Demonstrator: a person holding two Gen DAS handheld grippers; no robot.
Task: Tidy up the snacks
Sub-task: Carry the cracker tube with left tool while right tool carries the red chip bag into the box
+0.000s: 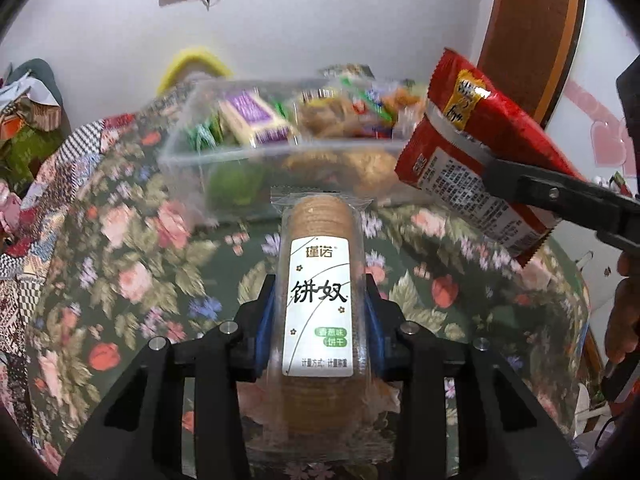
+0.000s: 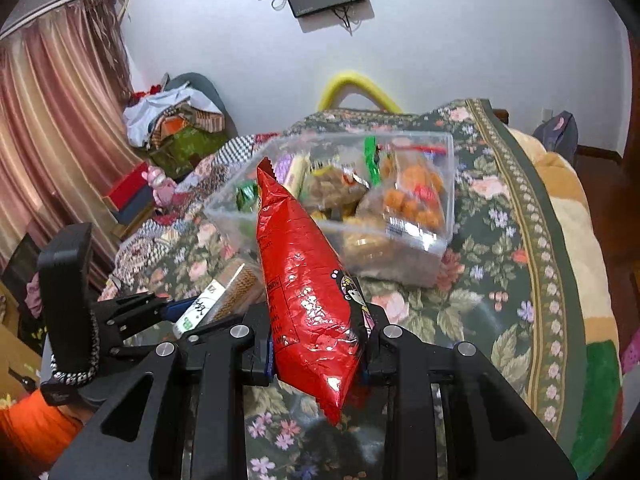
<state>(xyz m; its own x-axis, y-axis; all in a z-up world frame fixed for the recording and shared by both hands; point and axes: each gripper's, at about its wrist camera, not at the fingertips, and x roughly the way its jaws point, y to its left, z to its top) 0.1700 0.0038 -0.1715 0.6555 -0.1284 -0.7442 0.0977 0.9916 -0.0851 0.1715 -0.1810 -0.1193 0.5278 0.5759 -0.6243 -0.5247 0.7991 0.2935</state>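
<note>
Motion blur smears the clear rectangular plastic container [image 1: 224, 148] in the left wrist view; its contents read only partly: a purple-and-white wrapped packet [image 1: 256, 118], green wrappers, brownish baked pieces. The right wrist view resolves it better [image 2: 448, 184]: a bag of orange puffed snacks [image 2: 416, 196], a green sachet, other wrappers too small to tell. It sits on the dark green floral cloth [image 1: 132, 240] covering the tabletop. Left hand-held gripper [image 1: 320, 312]: blue pads pressed against both sides of the clear-wrapped cylindrical stack of round biscuits with a white label [image 1: 318, 280], held just short of the container; the stack's lower end is hidden between the fingers. Right hand-held gripper [image 2: 320, 352]: clamped on the red foil snack bag [image 2: 312, 288], raised near the container's front corner; bag's tail cut off behind the fingers.
</note>
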